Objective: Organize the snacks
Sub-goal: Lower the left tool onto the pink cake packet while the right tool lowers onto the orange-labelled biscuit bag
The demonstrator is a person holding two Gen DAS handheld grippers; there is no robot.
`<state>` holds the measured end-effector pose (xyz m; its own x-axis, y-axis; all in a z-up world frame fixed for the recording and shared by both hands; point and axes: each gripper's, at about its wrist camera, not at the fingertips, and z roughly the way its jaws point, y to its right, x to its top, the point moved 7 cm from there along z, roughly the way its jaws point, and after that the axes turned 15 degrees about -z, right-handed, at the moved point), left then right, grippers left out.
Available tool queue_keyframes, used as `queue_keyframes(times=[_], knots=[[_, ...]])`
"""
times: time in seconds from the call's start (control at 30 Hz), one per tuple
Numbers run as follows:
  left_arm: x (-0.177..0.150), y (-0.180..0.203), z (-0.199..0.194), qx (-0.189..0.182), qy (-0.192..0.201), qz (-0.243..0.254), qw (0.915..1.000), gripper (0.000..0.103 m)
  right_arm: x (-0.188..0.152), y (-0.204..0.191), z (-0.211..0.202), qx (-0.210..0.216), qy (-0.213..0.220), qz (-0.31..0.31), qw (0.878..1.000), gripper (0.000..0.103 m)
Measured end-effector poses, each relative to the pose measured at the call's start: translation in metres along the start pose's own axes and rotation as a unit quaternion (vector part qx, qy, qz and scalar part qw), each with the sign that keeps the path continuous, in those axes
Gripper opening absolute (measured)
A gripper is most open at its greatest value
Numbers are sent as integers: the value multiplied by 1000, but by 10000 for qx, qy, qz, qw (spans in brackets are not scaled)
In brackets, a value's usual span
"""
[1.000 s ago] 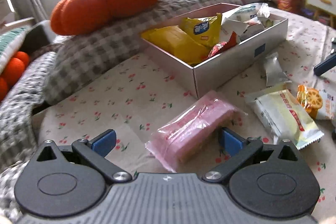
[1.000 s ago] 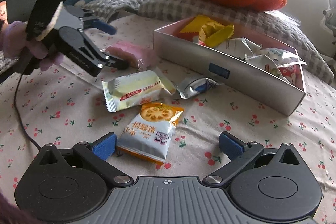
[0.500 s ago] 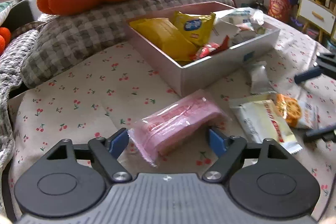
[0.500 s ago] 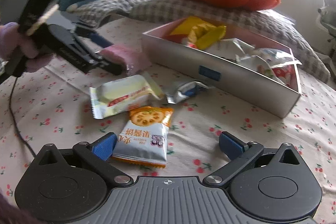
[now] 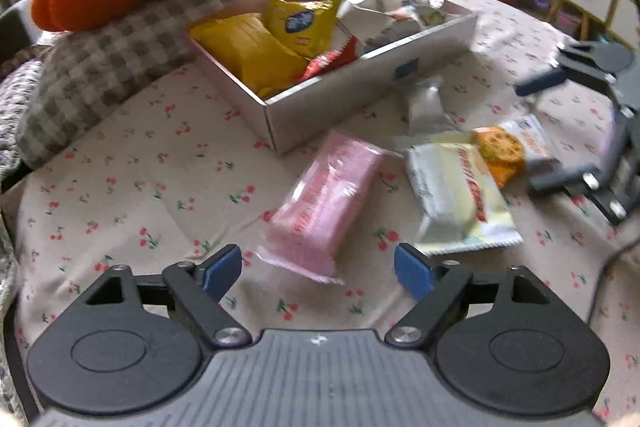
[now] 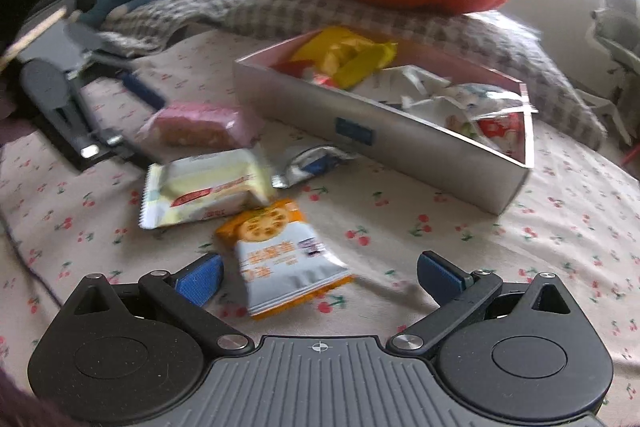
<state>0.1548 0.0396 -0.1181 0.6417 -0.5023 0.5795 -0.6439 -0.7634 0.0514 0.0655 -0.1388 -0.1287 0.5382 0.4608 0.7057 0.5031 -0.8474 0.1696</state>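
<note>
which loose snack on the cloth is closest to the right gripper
The orange and white cracker packet, lying between the open jaws of the right gripper. The pale yellow packet, silver packet and pink packet lie farther off.

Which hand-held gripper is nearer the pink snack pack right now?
Left. The left hand-held gripper is open with the pink snack pack just ahead of its fingertips. The right hand-held gripper is open around the orange cracker packet, with the cream packet between it and the pink one.

Cherry-print cloth (image 5: 132, 187) under box (image 5: 352, 95), four snack packets.
</note>
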Motion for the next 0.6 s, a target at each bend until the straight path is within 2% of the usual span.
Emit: queue_keyframes(times=[0.13,0.27,0.43,0.6], knots=[[11,-3,6,84,98,-234,9996,78,1,-6,0,111,11,-93,9999,103],[16,0,10,20,128,-417,9990,66,2,-7,1,144,-16,-87,9999,103],[14,4,9,-93,88,-521,9986,58,2,-7,2,178,-49,-106,9998,102],[12,8,6,-27,101,-847,9964,53,5,-7,2,233,-69,-144,9996,96]])
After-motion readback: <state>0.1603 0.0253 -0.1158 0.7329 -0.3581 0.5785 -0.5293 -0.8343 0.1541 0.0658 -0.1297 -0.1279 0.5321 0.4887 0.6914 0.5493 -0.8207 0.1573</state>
